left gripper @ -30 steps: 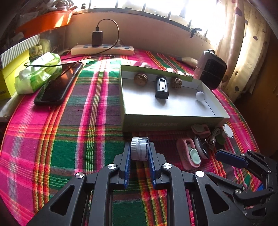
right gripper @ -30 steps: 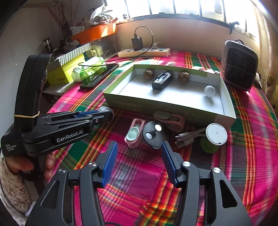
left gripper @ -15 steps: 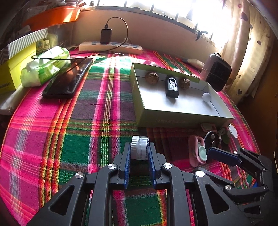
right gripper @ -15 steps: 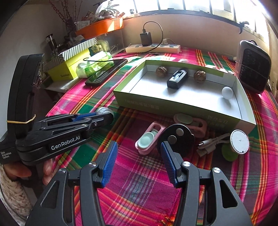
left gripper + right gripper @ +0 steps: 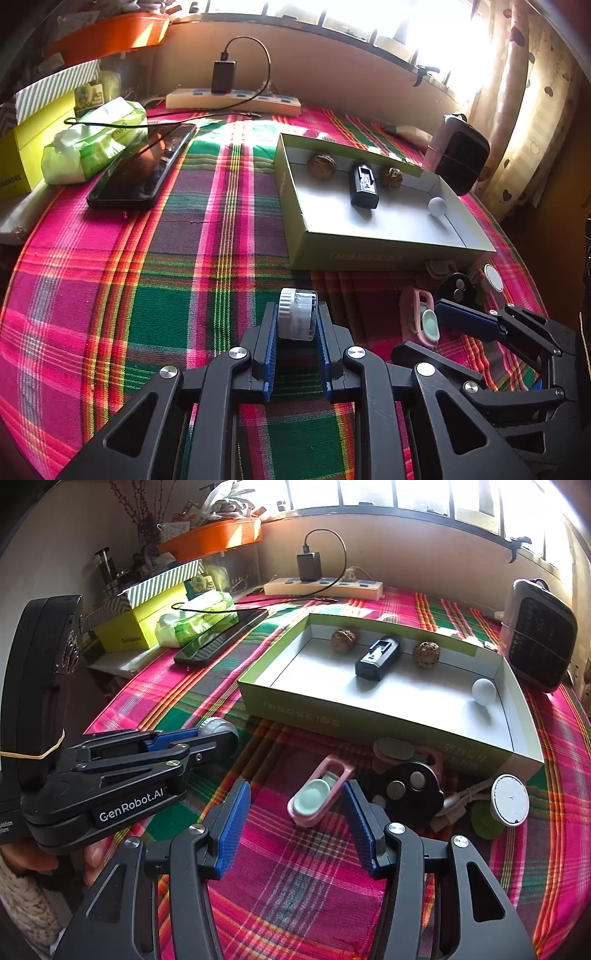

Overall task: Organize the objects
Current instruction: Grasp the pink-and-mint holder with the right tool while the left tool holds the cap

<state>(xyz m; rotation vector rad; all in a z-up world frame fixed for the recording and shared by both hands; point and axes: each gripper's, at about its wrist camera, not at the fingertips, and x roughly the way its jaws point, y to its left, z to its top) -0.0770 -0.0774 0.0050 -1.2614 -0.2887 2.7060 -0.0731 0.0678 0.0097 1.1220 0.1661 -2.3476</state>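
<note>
A plaid tablecloth [image 5: 110, 295] in pink and green covers the table under a bright window, with a power strip [image 5: 321, 587] at the far edge. The shallow box [image 5: 369, 716] holds two walnuts [image 5: 343, 639], a black device [image 5: 376, 657] and a white ball [image 5: 484, 691]. The left gripper [image 5: 295, 328] clamps a small white jar [image 5: 297, 314] left of the box. The right gripper [image 5: 295, 812] is spread wide above a pink case [image 5: 319, 797] lying near the box.
</note>
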